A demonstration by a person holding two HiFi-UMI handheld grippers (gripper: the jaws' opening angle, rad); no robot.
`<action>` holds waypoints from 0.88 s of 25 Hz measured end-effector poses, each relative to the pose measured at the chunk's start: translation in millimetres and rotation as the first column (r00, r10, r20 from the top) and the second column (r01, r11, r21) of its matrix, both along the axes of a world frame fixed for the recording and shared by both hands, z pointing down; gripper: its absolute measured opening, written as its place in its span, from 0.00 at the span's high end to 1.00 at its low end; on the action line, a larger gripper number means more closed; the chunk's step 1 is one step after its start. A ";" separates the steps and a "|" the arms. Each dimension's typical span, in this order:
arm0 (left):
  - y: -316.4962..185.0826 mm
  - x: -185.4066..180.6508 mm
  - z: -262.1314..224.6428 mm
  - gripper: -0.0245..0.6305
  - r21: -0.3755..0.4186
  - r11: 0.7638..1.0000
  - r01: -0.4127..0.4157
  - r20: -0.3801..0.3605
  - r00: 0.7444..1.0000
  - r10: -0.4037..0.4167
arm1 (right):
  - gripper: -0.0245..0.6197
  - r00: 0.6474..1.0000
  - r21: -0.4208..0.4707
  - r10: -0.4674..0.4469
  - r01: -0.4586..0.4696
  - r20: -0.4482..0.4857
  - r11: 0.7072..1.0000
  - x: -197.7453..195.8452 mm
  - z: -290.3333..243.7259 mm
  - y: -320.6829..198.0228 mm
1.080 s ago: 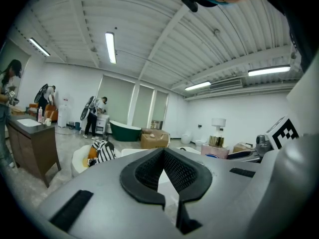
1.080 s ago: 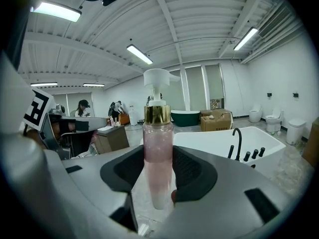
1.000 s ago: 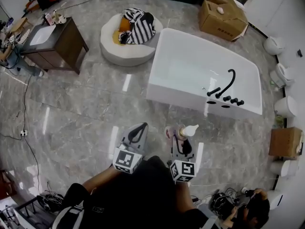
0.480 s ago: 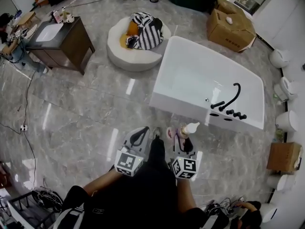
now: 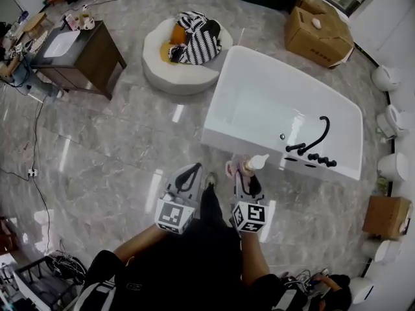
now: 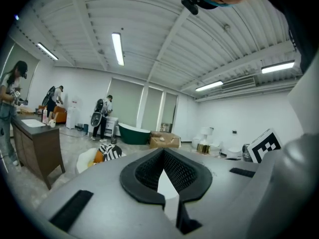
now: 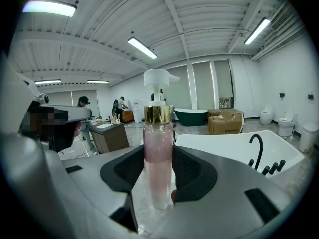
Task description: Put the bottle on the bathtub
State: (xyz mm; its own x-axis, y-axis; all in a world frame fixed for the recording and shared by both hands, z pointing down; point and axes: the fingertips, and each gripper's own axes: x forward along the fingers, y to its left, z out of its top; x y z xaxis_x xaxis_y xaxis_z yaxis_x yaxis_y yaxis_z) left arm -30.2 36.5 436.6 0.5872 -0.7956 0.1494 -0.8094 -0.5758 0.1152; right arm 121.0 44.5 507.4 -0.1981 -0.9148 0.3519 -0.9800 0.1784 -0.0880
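Note:
A pink pump bottle (image 7: 158, 153) with a gold collar and a white pump head stands upright between the jaws of my right gripper (image 7: 158, 176), which is shut on it. In the head view the bottle (image 5: 249, 165) and right gripper (image 5: 243, 177) hang just short of the near rim of the white bathtub (image 5: 259, 89). The tub carries a black tap (image 5: 313, 138) at its right end. My left gripper (image 5: 187, 179) is held beside the right one, shut with nothing between its jaws (image 6: 162, 176).
A round white pouf (image 5: 178, 67) with striped cushions sits left of the tub. A dark wooden cabinet (image 5: 68, 54) stands at far left, cardboard boxes (image 5: 321, 28) behind the tub, toilets (image 5: 389, 118) along the right wall. Cables (image 5: 35, 173) lie on the grey marble floor.
Both grippers and the bottle have come closer to the tub's near rim as the person walked forward. The grip on the bottle is unchanged.

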 end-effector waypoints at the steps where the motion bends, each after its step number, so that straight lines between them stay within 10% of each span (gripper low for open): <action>1: -6.1 2.7 0.7 0.94 -0.002 1.000 0.002 -0.002 1.000 -0.002 | 0.68 1.000 -0.003 0.000 0.000 0.000 1.000 2.2 3.0 -7.8; 22: -135.3 65.6 6.9 0.94 -0.047 0.990 0.130 -0.002 0.991 -0.130 | 0.68 0.993 -0.011 -0.118 0.118 -0.012 0.993 56.5 27.5 -149.5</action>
